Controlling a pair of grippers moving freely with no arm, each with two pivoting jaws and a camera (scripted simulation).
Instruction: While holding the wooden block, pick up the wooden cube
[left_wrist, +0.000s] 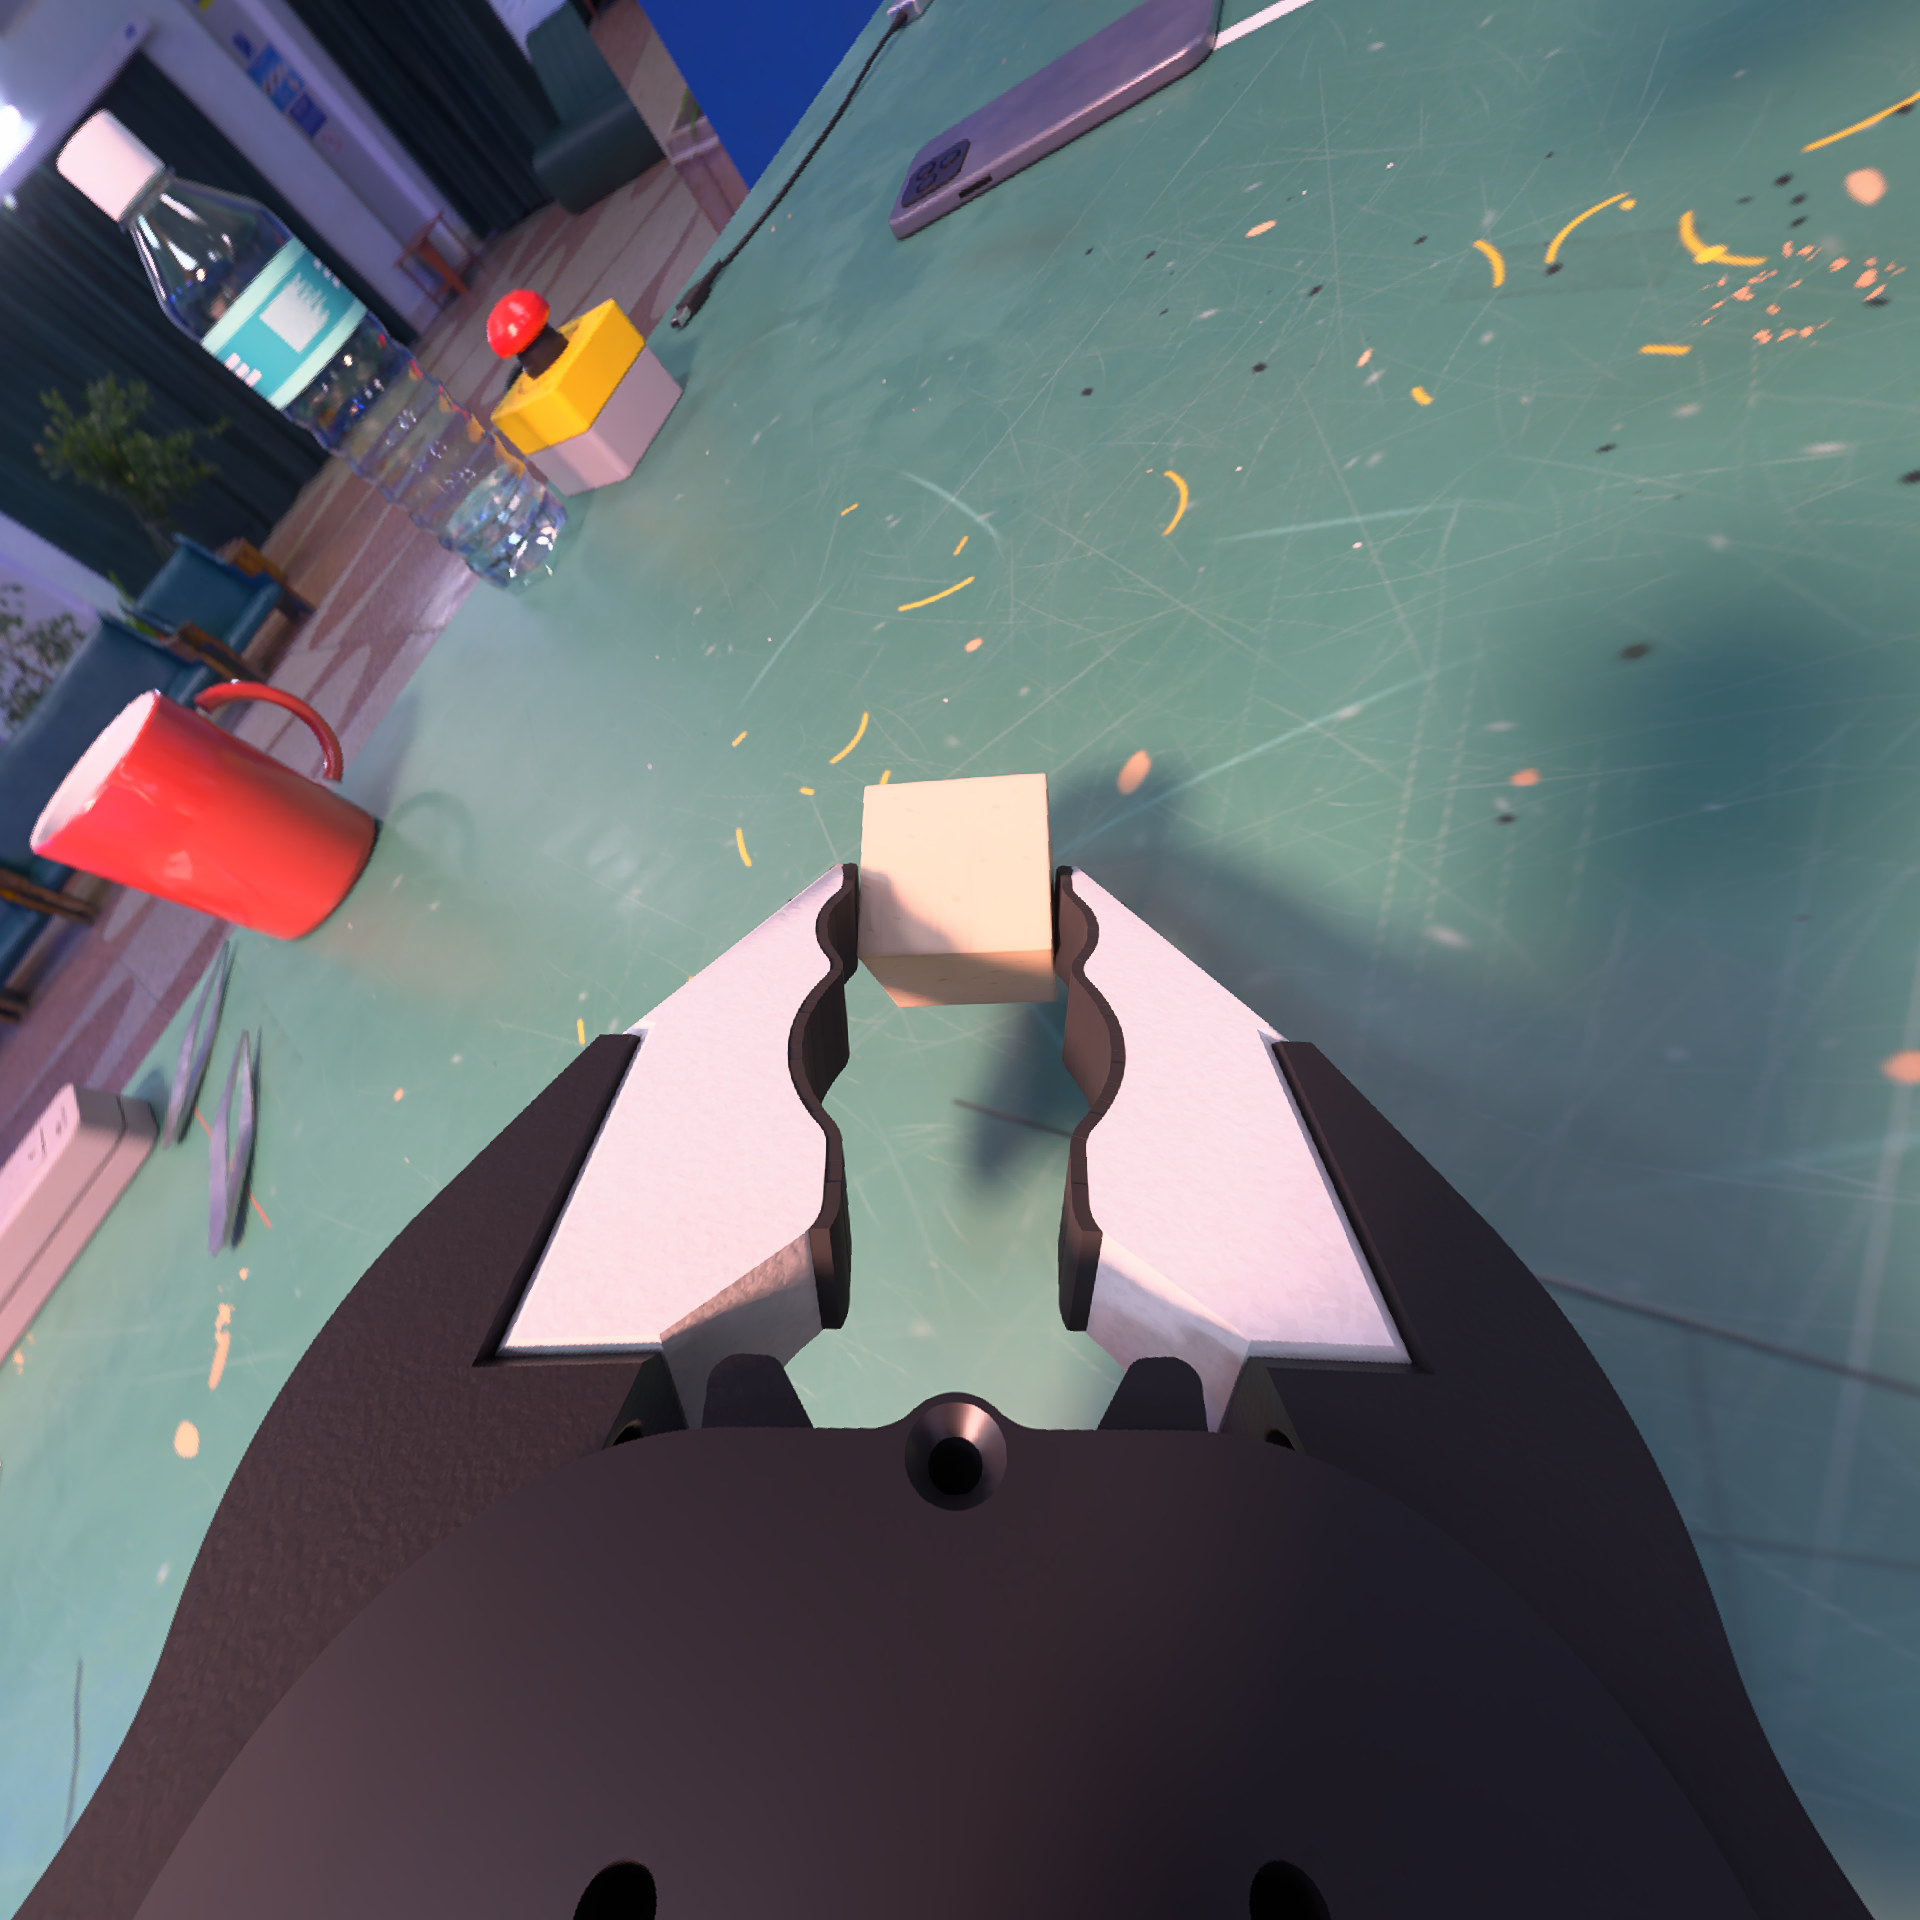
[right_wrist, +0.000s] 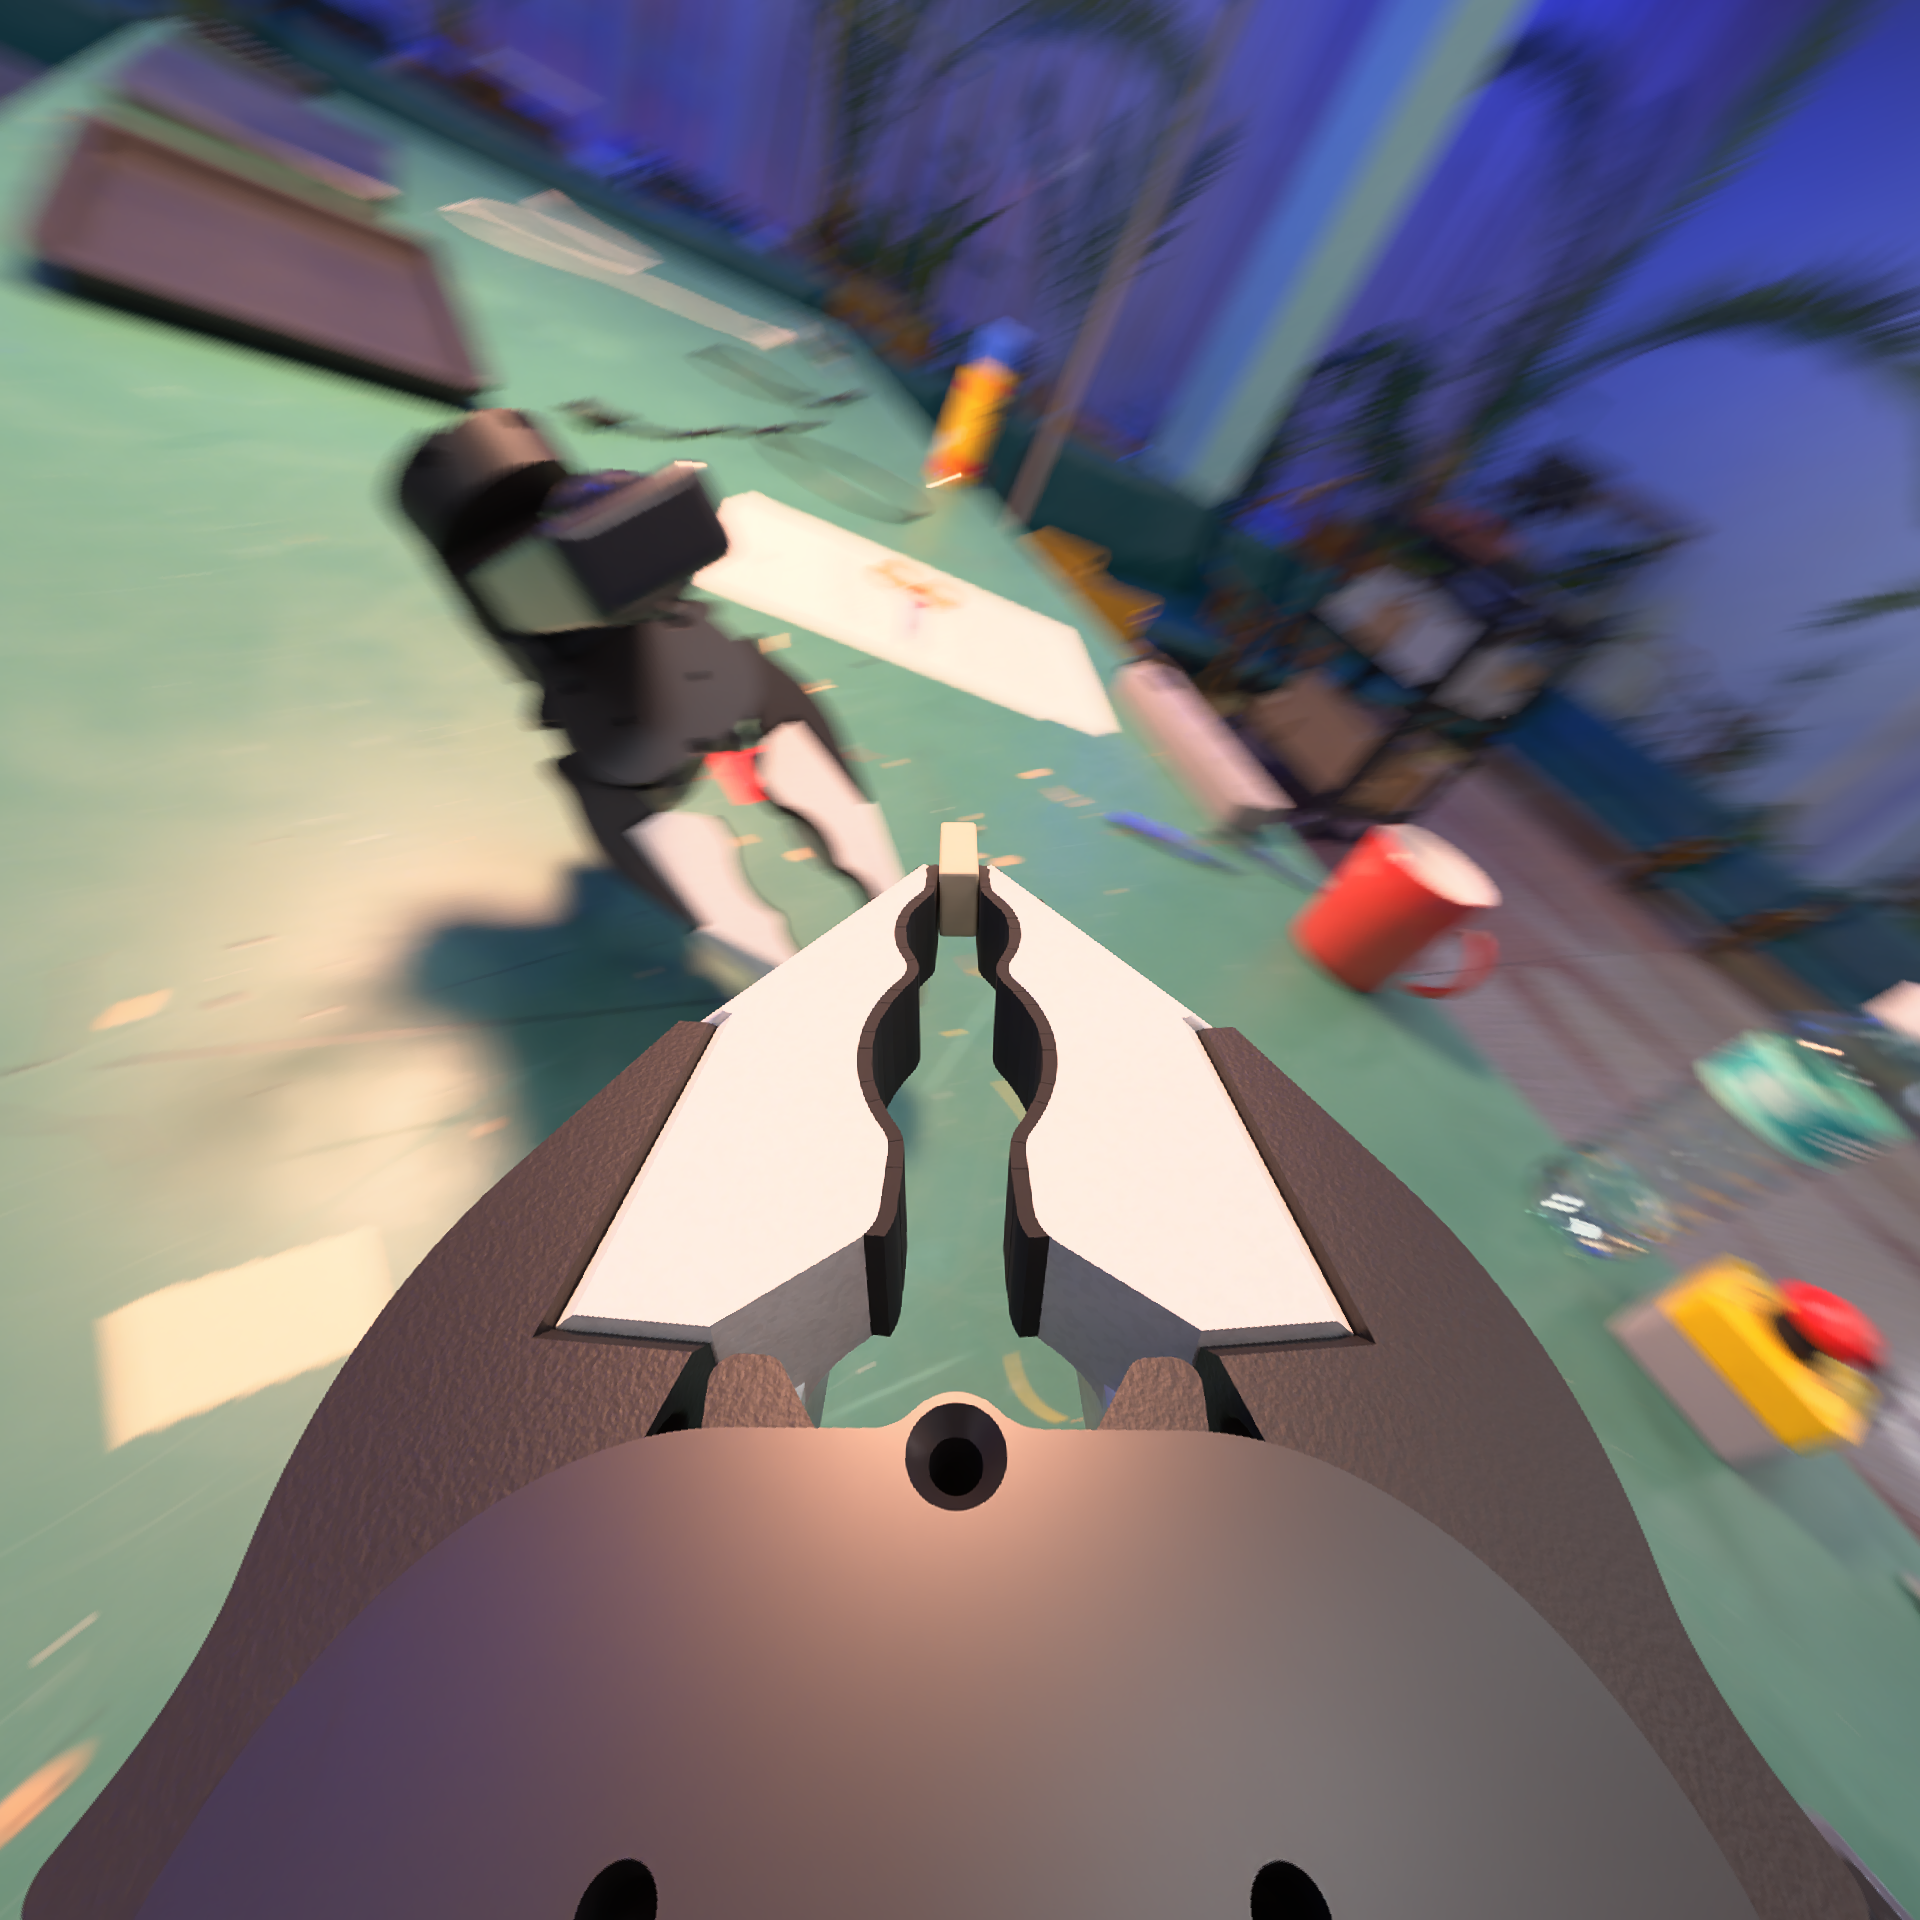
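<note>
My left gripper (left_wrist: 956, 914) is shut on the pale wooden cube (left_wrist: 954, 873), gripping its two sides between the fingertips, close over the green table (left_wrist: 1351, 727). I cannot tell whether the cube touches the table. My right gripper (right_wrist: 957, 899) is shut on a thin pale wooden block (right_wrist: 957, 862) at its fingertips and holds it above the table. The right wrist view is motion-blurred. It shows the left gripper (right_wrist: 810, 904) just ahead to the left, its fingertips partly hidden behind my right fingers.
A red mug (left_wrist: 208, 821) lies on its side at the left. Beyond it are a clear bottle (left_wrist: 312, 343), a yellow box with a red button (left_wrist: 571, 374), a phone (left_wrist: 1049, 114) and a cable (left_wrist: 790, 177). Tweezers (left_wrist: 223, 1101) and a white strip (left_wrist: 52, 1174) lie near left.
</note>
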